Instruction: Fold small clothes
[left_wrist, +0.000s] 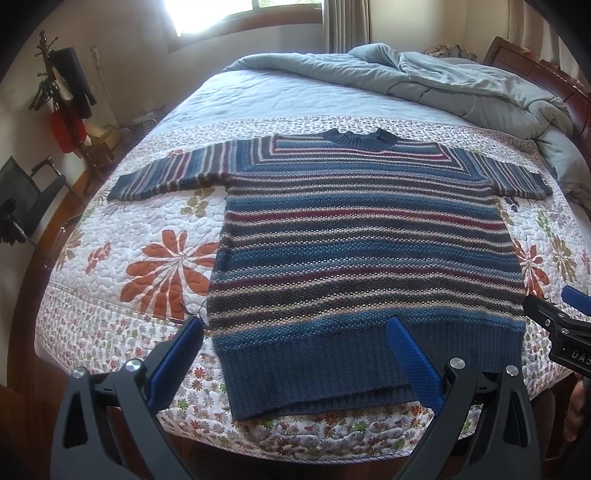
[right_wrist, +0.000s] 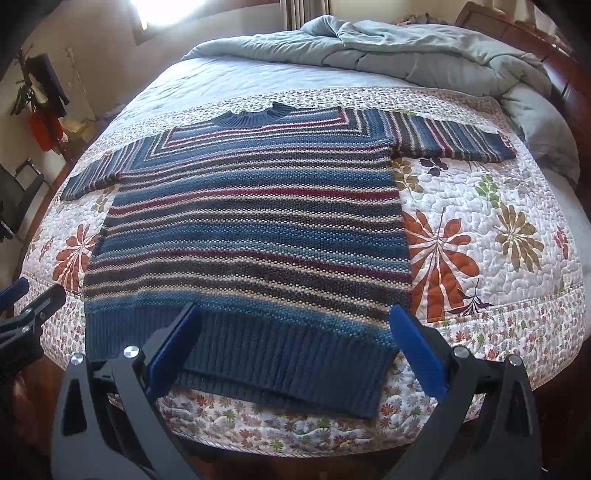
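Flat on the quilt (left_wrist: 155, 236) lies a striped sweater (left_wrist: 354, 236), sleeves spread. Left gripper (left_wrist: 295, 354) and right gripper (right_wrist: 295, 347) hover wide open over its hem, holding nothing.

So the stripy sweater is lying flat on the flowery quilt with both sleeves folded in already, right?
Not quite. The striped sweater does lie flat on the floral quilt, but both sleeves are spread straight out to the sides, not folded in. The left wrist view shows this, and the right wrist view agrees.
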